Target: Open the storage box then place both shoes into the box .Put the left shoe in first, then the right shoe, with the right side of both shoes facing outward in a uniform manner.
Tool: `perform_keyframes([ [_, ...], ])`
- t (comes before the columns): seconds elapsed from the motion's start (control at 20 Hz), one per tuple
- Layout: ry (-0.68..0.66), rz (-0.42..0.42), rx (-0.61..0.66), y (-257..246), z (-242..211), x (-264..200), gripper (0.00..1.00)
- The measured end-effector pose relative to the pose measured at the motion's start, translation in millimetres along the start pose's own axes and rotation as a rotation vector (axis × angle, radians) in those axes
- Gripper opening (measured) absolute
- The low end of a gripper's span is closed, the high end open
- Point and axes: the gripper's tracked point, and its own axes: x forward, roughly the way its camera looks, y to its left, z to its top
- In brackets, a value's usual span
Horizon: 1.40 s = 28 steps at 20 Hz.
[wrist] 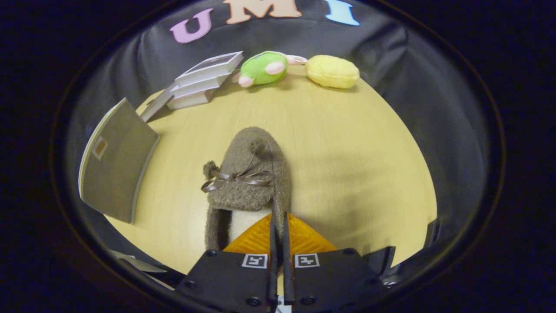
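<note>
surface: pale wooden tabletop (pixel 347 165), black cloth behind.
shoe: brown fleecy slipper with ribbon bow (pixel 249 182), just ahead of the fingers, toe pointing away.
gripper (pixel 278 237): fingers nearly closed at the heel rim; grip uncertain.
handling: likely light, soft, floppy; take the heel collar.

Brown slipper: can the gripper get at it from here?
Probably yes. The gripper is nearly closed at the heel opening of the brown slipper, seemingly pinching its rim, and nothing on the table blocks it.

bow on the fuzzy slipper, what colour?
Glossy brown ribbon bow, on the taupe fleece slipper; gripper view.
</note>
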Motion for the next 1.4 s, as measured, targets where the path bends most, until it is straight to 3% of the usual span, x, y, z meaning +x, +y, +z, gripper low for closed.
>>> perform_keyframes([
  [0.05, 0.011, 0.004, 0.033, -0.3, -1.9, -1.6, 0.04],
  [0.35, -0.003, 0.021, 0.214, 16.1, 9.9, -28.8, 0.04],
  [0.9, -0.093, 0.027, 0.243, 86.8, 50.4, -96.0, 0.03],
  [1.4, -0.161, 0.108, 0.235, 174.0, 83.4, -148.6, 0.04],
])
